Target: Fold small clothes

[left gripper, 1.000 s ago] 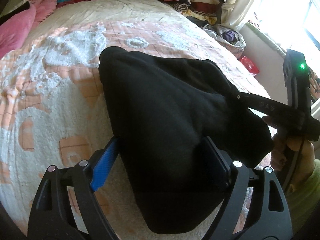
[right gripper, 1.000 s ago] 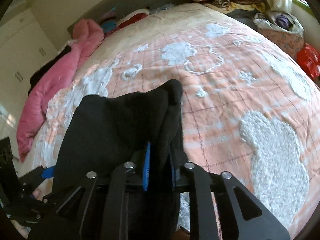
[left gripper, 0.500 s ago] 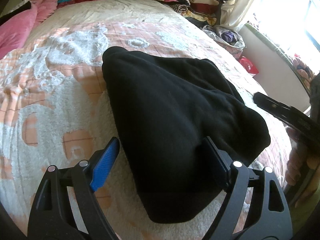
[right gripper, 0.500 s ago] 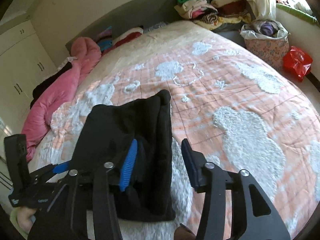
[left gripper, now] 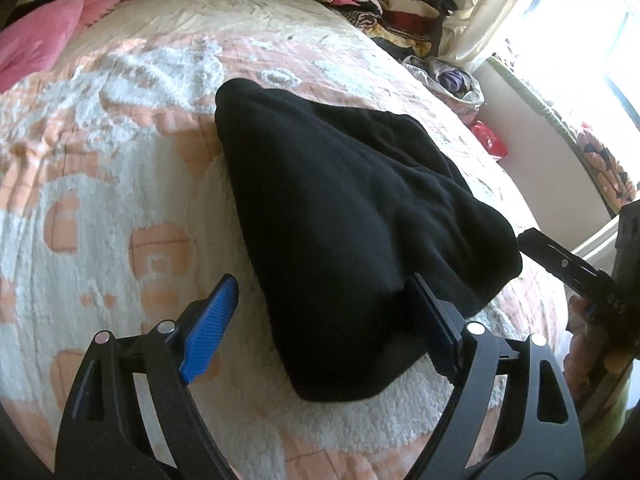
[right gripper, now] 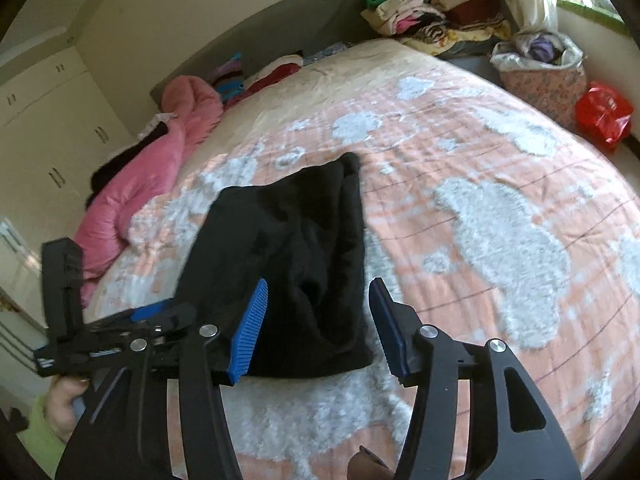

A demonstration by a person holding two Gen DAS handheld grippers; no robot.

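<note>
A black garment (left gripper: 352,208) lies folded on the orange and white blanket (left gripper: 120,200). My left gripper (left gripper: 320,328) is open above its near end, one blue pad over the blanket and the other against the cloth's edge, without pinching it. In the right wrist view the same black garment (right gripper: 296,248) lies flat. My right gripper (right gripper: 318,328) hovers over its near edge with the jaws opening, and the pads do not press on the cloth. The right gripper (left gripper: 572,272) shows at the left wrist view's right edge, and the left gripper (right gripper: 120,332) at the other view's left edge.
A pink jacket (right gripper: 152,184) lies along the bed's far left side. Stacks of folded clothes (right gripper: 436,4) sit past the head of the bed. A bag of clothes (right gripper: 540,64) and a red bag (right gripper: 604,116) stand on the floor at the right. White wardrobe doors (right gripper: 48,120) line the left wall.
My right gripper has let go of the garment's folded edge, spread its jaws and drawn back and upward. The cloth has settled flat. The left gripper has hardly shifted.
</note>
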